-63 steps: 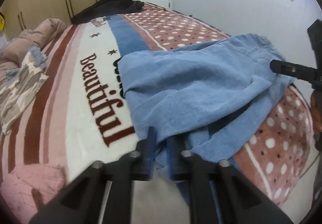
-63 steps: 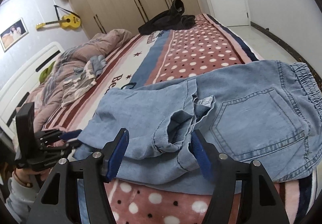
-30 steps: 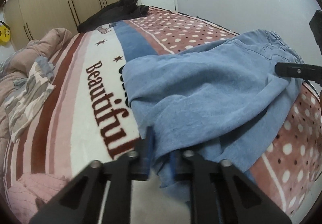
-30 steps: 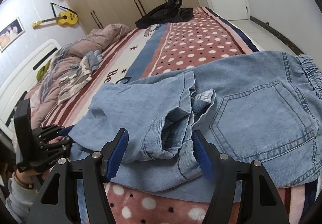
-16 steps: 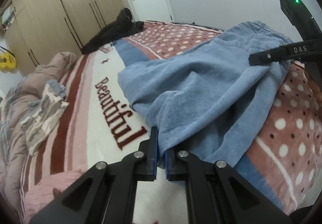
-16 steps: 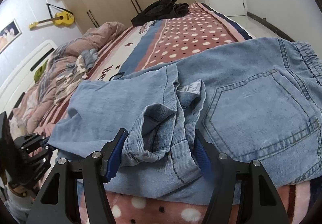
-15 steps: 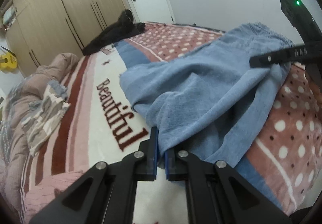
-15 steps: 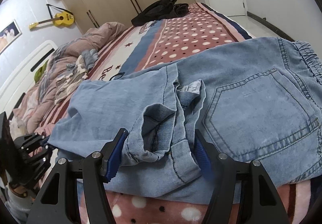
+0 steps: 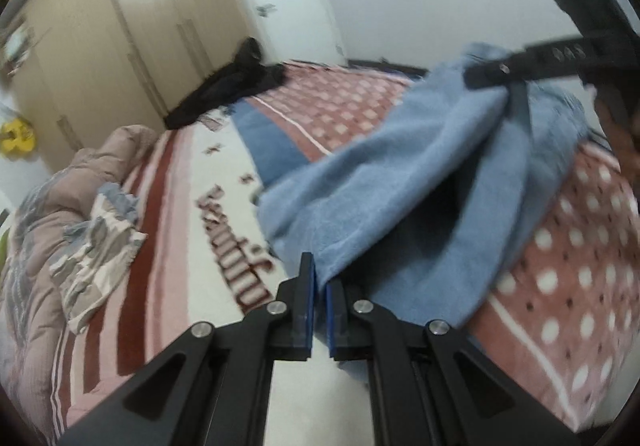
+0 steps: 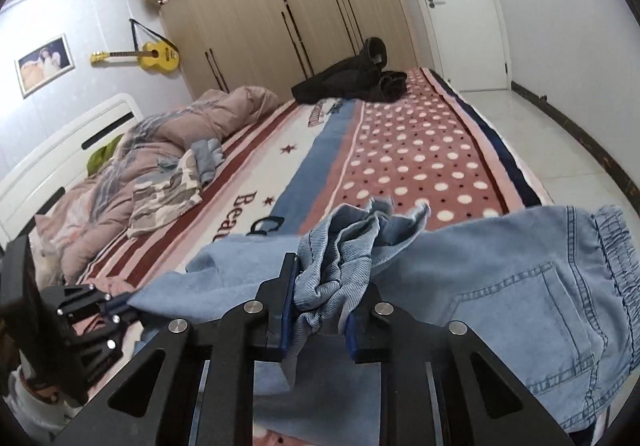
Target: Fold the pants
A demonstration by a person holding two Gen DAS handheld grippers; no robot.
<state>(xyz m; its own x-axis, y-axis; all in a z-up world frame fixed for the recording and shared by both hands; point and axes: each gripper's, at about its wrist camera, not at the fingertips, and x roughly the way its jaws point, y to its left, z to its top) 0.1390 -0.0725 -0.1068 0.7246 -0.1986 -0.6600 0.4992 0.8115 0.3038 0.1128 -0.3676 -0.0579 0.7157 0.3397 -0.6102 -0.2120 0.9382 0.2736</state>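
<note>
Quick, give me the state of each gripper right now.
Left gripper: shut on an edge of the blue denim pants.
Right gripper: shut on a bunched fold of the pants near the seat.

One pair of pants, two grippers, one guitar, one framed picture.

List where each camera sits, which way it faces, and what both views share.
Left wrist: on the left gripper, looking along the bed toward the wardrobe; its fingers pinch the pants.
Right wrist: on the right gripper, facing the wardrobe; its fingers clamp bunched denim.
Shared: pants, bed, black jacket, and each other's gripper.
</note>
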